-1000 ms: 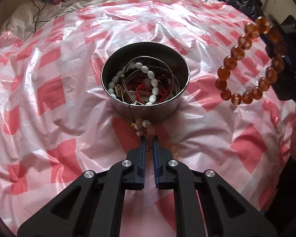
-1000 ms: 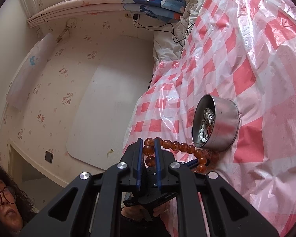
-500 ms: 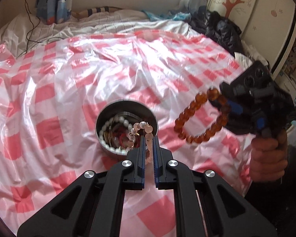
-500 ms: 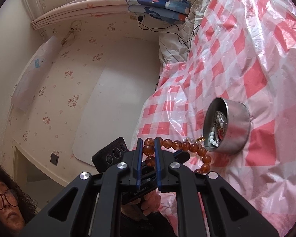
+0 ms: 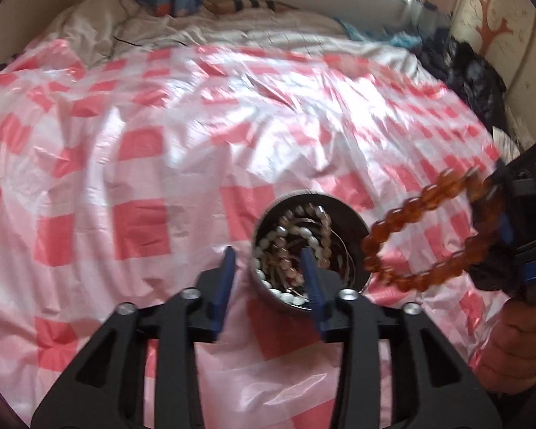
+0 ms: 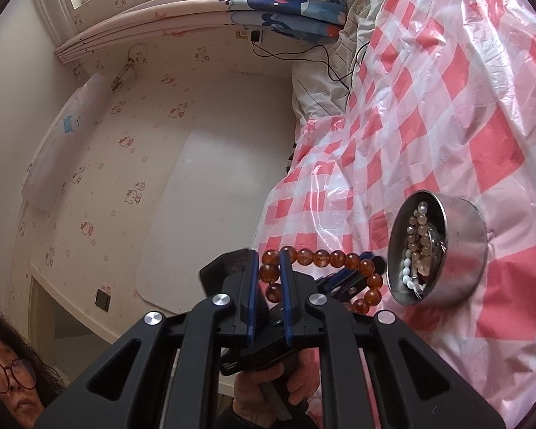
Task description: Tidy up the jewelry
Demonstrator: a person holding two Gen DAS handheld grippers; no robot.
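Note:
A round metal tin [image 5: 357, 221] stands on the pink checked plastic sheet [image 5: 132, 164] and holds several bead strings, among them a pale pink bead bracelet [image 5: 323, 227] and white beads. My left gripper [image 5: 268, 255] is open and empty just above the tin's near rim. My right gripper [image 6: 269, 261] is shut on an amber bead bracelet [image 6: 321, 258] and holds it in the air to the right of the tin [image 6: 464, 250]. The bracelet also hangs from it in the left wrist view [image 5: 425, 236].
The sheet covers a bed with white bedding [image 5: 232, 32] at its far end. Dark clothing [image 5: 475, 78] lies at the far right. A wall [image 6: 143, 143] runs along the bed's side, and a person's face [image 6: 10, 379] is low beside it.
My left gripper has opened and let the pale pink bead bracelet fall into the tin. It has also swung left. The right gripper still holds the amber bracelet in the air.

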